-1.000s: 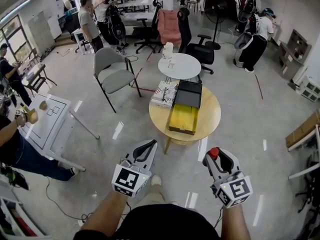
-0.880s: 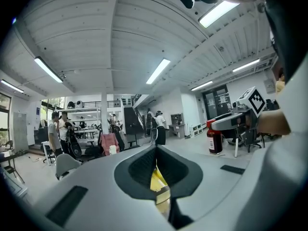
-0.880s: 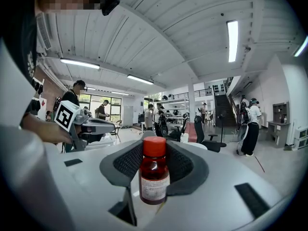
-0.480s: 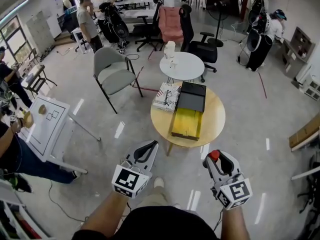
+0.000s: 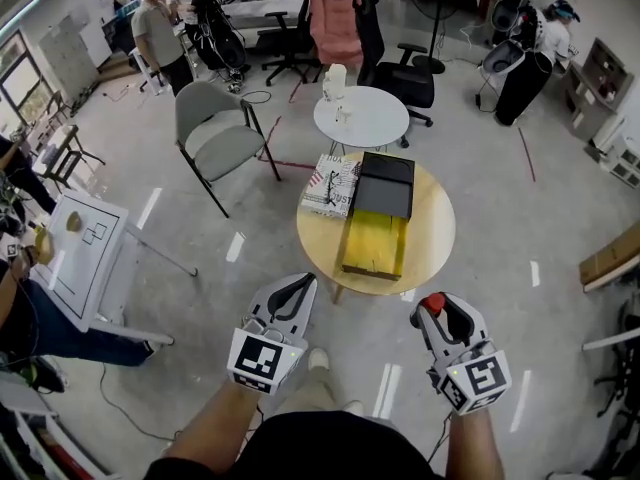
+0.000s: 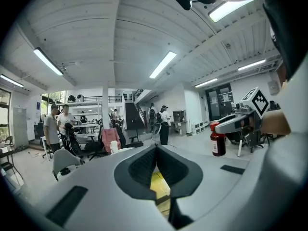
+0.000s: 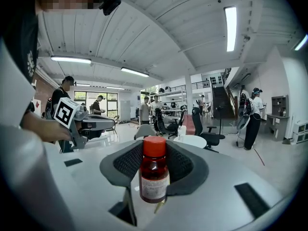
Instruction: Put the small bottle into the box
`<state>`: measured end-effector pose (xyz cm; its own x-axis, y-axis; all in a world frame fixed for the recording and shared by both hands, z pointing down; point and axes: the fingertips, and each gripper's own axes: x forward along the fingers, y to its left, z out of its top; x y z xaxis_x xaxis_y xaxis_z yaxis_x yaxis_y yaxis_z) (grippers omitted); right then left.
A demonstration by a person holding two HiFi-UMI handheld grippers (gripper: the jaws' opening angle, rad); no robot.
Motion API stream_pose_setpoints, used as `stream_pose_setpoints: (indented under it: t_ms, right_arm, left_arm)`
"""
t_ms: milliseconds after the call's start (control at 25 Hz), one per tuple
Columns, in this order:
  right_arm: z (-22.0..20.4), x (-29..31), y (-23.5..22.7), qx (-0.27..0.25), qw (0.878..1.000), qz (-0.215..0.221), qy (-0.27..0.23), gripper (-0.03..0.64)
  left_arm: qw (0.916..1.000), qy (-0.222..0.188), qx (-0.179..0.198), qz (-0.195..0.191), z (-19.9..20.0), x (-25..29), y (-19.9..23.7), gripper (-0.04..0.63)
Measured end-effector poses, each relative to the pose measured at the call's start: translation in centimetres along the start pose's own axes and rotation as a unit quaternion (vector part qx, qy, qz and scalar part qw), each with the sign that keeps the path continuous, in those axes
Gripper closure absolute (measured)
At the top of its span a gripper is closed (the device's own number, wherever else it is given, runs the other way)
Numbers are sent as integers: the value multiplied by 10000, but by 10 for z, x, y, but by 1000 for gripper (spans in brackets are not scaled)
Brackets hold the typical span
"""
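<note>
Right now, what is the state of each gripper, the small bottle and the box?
Left gripper: shut, nothing between the jaws.
Right gripper: shut on the small bottle.
Small bottle: upright, red cap on, held in the air.
Box: open on the round wooden table, yellow inside, nothing seen in it.

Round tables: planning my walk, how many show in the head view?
2: a wooden round table just ahead, and a white round table behind it. Others may be hidden farther back.
</note>
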<state>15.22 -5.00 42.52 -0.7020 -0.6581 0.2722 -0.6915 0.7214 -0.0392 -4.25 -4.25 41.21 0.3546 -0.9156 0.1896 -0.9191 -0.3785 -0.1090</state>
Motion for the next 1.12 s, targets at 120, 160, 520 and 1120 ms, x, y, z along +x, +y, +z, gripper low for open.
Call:
stream_pose_setpoints:
  t_ms: [120,160,520,1120]
  right_arm:
    - [2,13,-13,15,10000,-51,20,463]
    - [3,17,-16,14,10000,-62,32,463]
    - [14,45,-33,97,9997,-161,121,463]
    - [40,97,-44,137,9990,-416,126,463]
  left_arm:
    - [9999,-71,-51,108,3,14,14,578]
    - [9999,-79,-57,124,3,19,18,578]
    - [9997,37,-212,135,-3,48,48,577]
    - [9991,-52,-97,-407,14,98,87,577]
